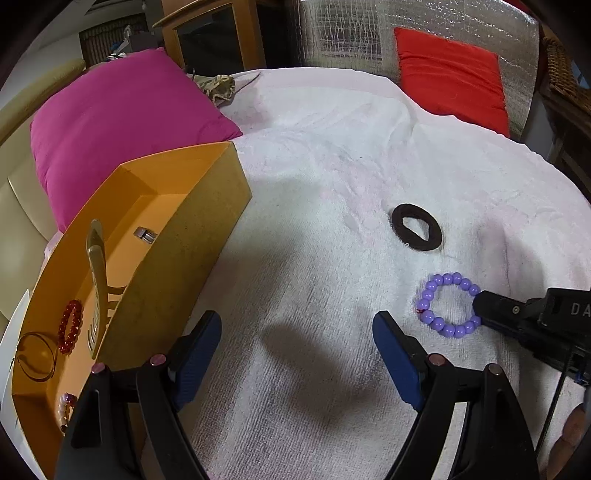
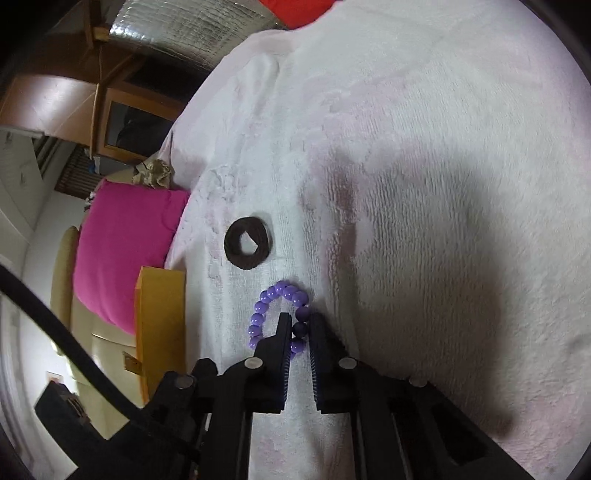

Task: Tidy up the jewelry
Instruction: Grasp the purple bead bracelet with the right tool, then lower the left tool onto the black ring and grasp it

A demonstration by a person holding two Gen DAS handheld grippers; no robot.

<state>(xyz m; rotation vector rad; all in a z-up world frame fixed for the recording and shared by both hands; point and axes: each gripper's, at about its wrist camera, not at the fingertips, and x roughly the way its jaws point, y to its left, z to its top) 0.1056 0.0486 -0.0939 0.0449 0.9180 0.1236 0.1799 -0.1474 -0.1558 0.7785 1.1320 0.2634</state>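
A purple bead bracelet [image 1: 441, 304] [image 2: 271, 306] lies on the white towel [image 1: 332, 184] [image 2: 424, 166]. My right gripper [image 2: 300, 325] [image 1: 480, 308] is shut on the bracelet's right side, with beads pinched between its pads. A dark brown hair ring [image 1: 416, 227] [image 2: 248, 246] lies flat just beyond the bracelet. At the left stands an orange box [image 1: 192, 236] [image 2: 160, 321] holding a red bead bracelet [image 1: 71, 325], a thin gold bangle [image 1: 35, 355], a gold hair clip [image 1: 96, 284] and a pale bead bracelet [image 1: 65, 410]. My left gripper [image 1: 295, 328] hangs open over bare towel beside the box.
A pink cushion [image 1: 118, 133] [image 2: 125, 251] lies behind the box and a red cushion [image 1: 452, 74] at the far right. A wooden cabinet [image 1: 210, 33] and a silver foil sheet [image 1: 424, 33] stand beyond the towel. A fingertip [image 1: 570, 435] shows at the lower right.
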